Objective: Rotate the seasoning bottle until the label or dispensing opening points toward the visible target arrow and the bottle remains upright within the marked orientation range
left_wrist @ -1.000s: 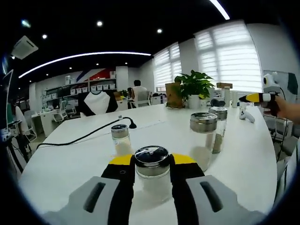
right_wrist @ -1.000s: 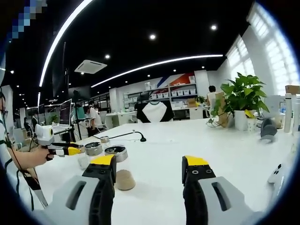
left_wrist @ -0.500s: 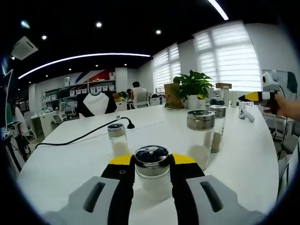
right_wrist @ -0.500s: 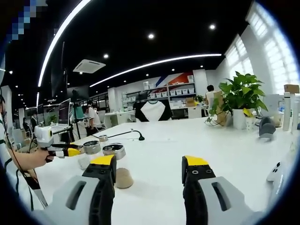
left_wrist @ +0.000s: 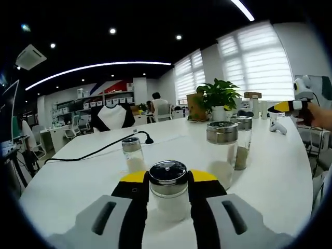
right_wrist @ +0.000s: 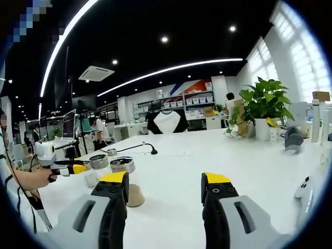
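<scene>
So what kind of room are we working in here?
It looks like an open-plan office or lab. There is a long white table with seasoning jars on it, storage shelves stacked with boxes along the back wall, desks with a monitor to one side, and a potted plant by blinded windows.

The neighbouring bottles [left_wrist: 224, 150] sit more leftward behind the clamped bottle [left_wrist: 168, 188].
</scene>
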